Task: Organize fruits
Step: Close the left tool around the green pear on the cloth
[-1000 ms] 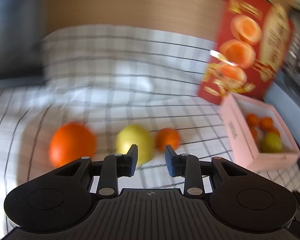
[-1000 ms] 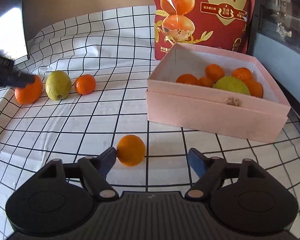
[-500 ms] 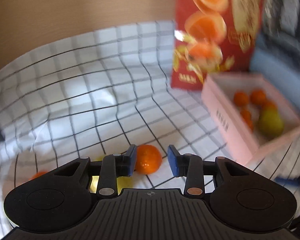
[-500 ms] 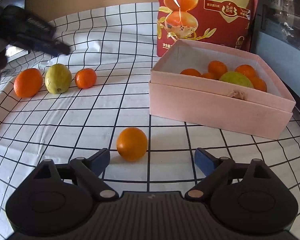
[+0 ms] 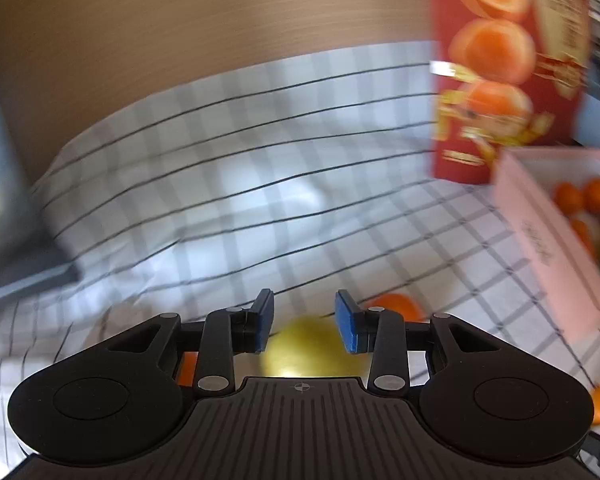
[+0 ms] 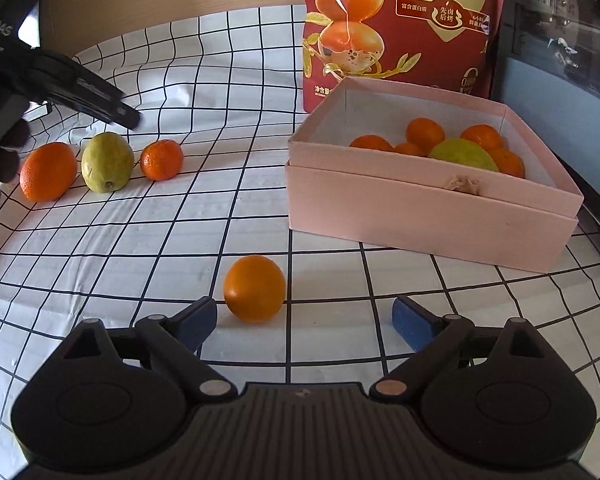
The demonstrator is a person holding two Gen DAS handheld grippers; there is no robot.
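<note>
Two grippers work over the checked worktop point(image 6: 100, 248). Right gripper point(image 6: 305, 320) has just spread wide, the orange point(image 6: 254, 294) lying free between its fingers. Left gripper point(image 5: 304, 320), part-open and empty, hovers above the lemon point(image 5: 306, 346).

The left wrist view is smeared by motion blur. There the left gripper point(image 5: 304, 322) body hides the lower half of the lemon point(image 5: 306, 346) and most of an orange point(image 5: 188, 366) at 7 o'clock. The box point(image 5: 548, 240) is cut off at 3 o'clock, as is the red bag point(image 5: 504, 72) at 1 o'clock. In the right wrist view the bag point(image 6: 400, 28) runs off the top edge, and the box wall point(image 6: 420, 208) hides the lower parts of the fruit inside.
</note>
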